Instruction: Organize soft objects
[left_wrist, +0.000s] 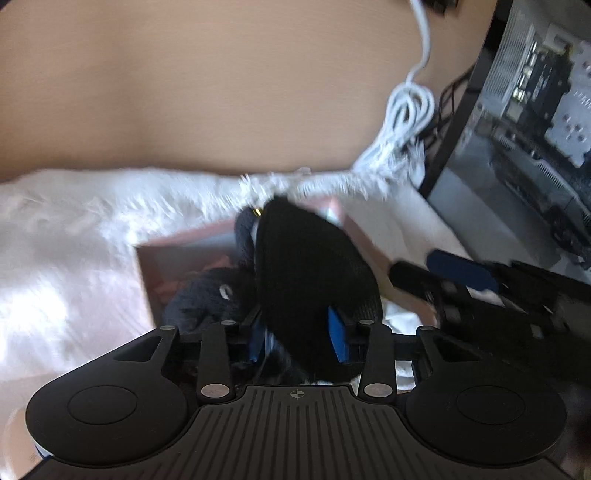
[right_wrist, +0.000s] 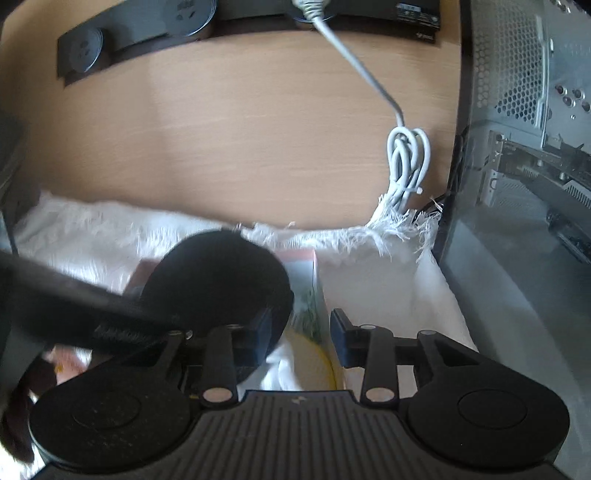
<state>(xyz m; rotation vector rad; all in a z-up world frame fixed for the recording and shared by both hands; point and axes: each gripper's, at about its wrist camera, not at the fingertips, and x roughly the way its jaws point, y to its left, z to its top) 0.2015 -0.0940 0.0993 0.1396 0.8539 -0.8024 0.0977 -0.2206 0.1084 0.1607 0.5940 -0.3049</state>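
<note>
My left gripper (left_wrist: 297, 334) is shut on a black knitted hat (left_wrist: 314, 273) and holds it over an open pink box (left_wrist: 147, 273). A dark plush toy (left_wrist: 210, 299) with a white eye lies in the box. The hat (right_wrist: 218, 277) also shows in the right wrist view, above the box (right_wrist: 306, 291). My right gripper (right_wrist: 301, 334) is open and empty just right of the hat; it shows at the right of the left wrist view (left_wrist: 443, 273). A yellow object (right_wrist: 314, 362) lies under it, half hidden.
A white fringed cloth (right_wrist: 369, 280) covers the near part of the wooden desk (right_wrist: 240, 140). A coiled white cable (right_wrist: 408, 162) lies at the cloth's far right corner. A computer case (right_wrist: 524, 155) stands on the right. A black power strip (right_wrist: 140, 29) lies along the back.
</note>
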